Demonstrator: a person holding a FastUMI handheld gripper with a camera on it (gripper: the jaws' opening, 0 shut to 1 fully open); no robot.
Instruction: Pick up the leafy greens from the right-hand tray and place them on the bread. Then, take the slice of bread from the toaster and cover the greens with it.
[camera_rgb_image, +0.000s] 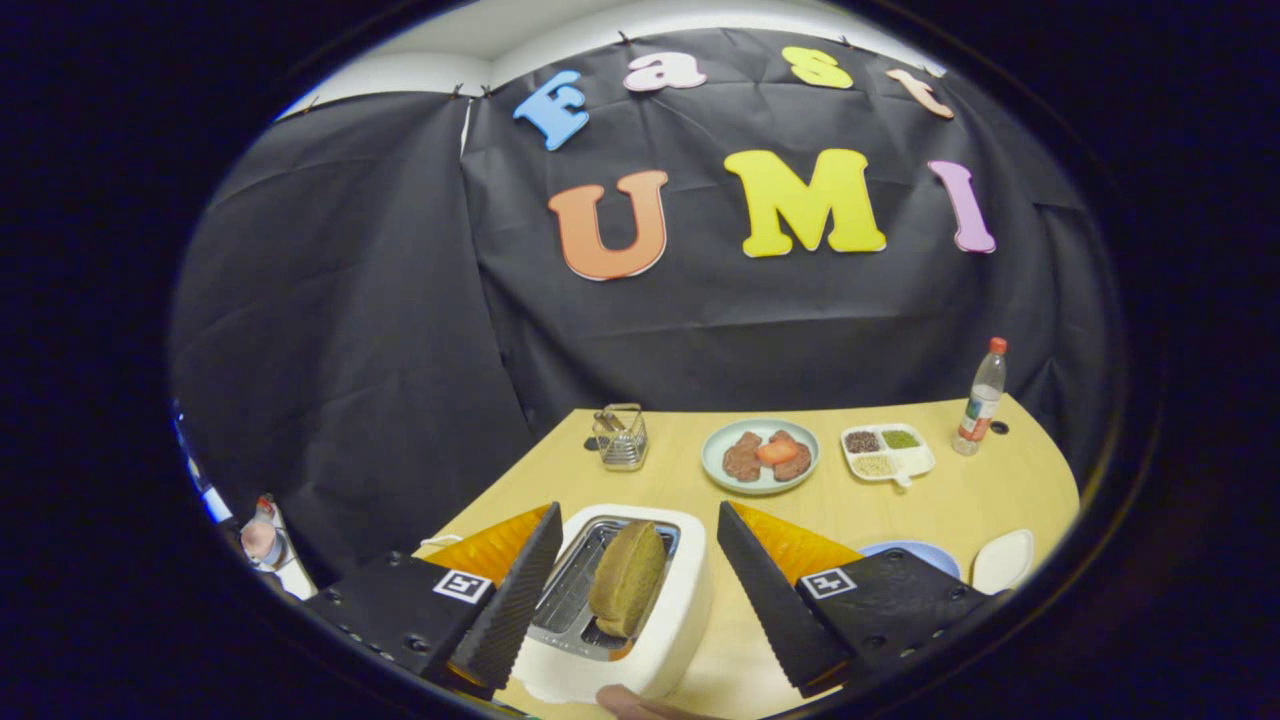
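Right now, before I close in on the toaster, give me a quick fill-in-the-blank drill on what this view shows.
1. The slice of bread stands in a slot of the white ____.
2. The hand-held gripper is ____, one finger on each side of the toaster.
3. Beyond the toaster, the round plate holds pieces of ____.
4. The bottle stands just beyond the divided ____ of seeds and grains.

Missing words: toaster; open; meat; tray
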